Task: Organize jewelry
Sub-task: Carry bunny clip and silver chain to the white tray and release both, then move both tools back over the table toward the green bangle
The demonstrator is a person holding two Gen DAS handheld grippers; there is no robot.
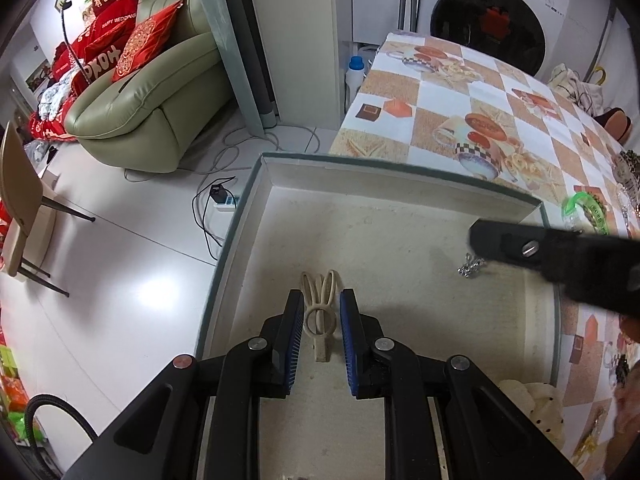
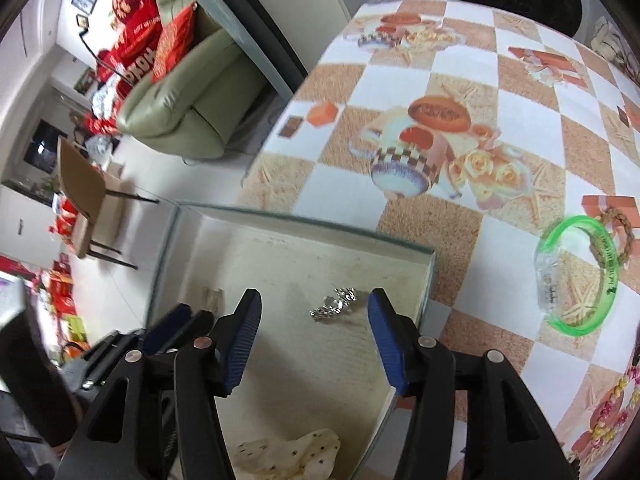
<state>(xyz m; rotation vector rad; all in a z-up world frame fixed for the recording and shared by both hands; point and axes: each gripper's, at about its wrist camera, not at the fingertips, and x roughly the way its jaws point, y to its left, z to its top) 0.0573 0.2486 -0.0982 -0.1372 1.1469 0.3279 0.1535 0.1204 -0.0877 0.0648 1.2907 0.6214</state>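
Observation:
A shallow box [image 1: 248, 208] with a pale lining sits at the table's near left corner; it also shows in the right wrist view [image 2: 430, 276]. My left gripper [image 1: 320, 312] is open over it, with a cream bunny-ear hair clip [image 1: 320, 320] lying on the lining between the fingers. A silver sparkly piece [image 1: 471, 269] lies in the box, also seen in the right wrist view [image 2: 334, 305]. My right gripper [image 2: 314, 312] is open just above it. A green translucent bangle [image 2: 576, 276] lies on the tablecloth to the right.
A cream dotted scrunchie [image 2: 288, 456] lies in the box's near part. More jewelry [image 1: 628, 176] is piled at the table's right edge. The patterned tablecloth [image 2: 460, 92] covers the table. A sofa [image 1: 160, 92], a chair [image 1: 16, 208] and floor cables [image 1: 212, 204] are to the left.

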